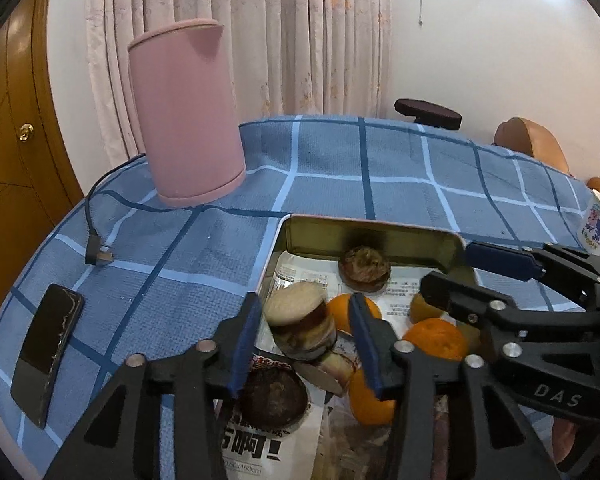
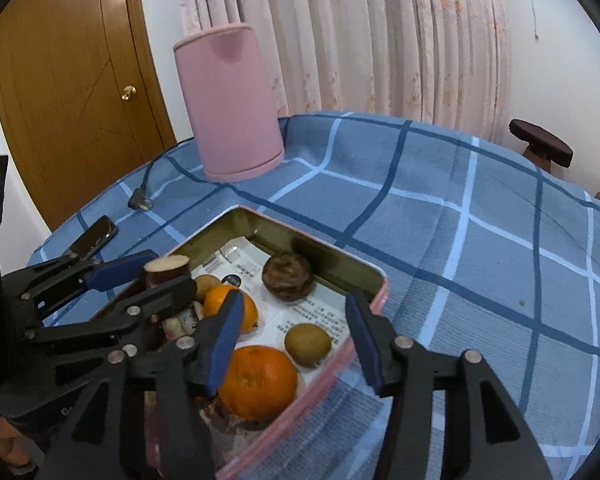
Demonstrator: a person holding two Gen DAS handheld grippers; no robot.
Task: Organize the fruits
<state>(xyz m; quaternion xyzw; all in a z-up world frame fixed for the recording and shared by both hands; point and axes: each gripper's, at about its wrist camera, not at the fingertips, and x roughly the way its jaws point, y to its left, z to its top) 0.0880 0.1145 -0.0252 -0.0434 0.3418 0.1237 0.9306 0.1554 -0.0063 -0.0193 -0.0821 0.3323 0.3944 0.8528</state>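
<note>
A metal tin [image 1: 364, 236] lined with newspaper holds oranges [image 1: 436, 338], dark mangosteens [image 1: 364, 270], a kiwi [image 2: 308, 344] and cut sugar-cane pieces. My left gripper [image 1: 304, 344] is open around an upright cane piece [image 1: 300, 324], with a gap showing beside the right pad. My right gripper [image 2: 296, 340] is open at the tin's near right corner. Its left finger hangs over a big orange [image 2: 258, 380], and its right finger is outside the pink wall [image 2: 320, 384]. The kiwi lies between the fingers, untouched.
The tin sits on a blue checked tablecloth [image 2: 440, 208]. A pink cylindrical kettle [image 1: 188, 120] stands at the back left, with a loose plug [image 1: 100, 256] and a phone [image 1: 46, 356] near the left edge. A printed mug [image 1: 598, 224] is at the right.
</note>
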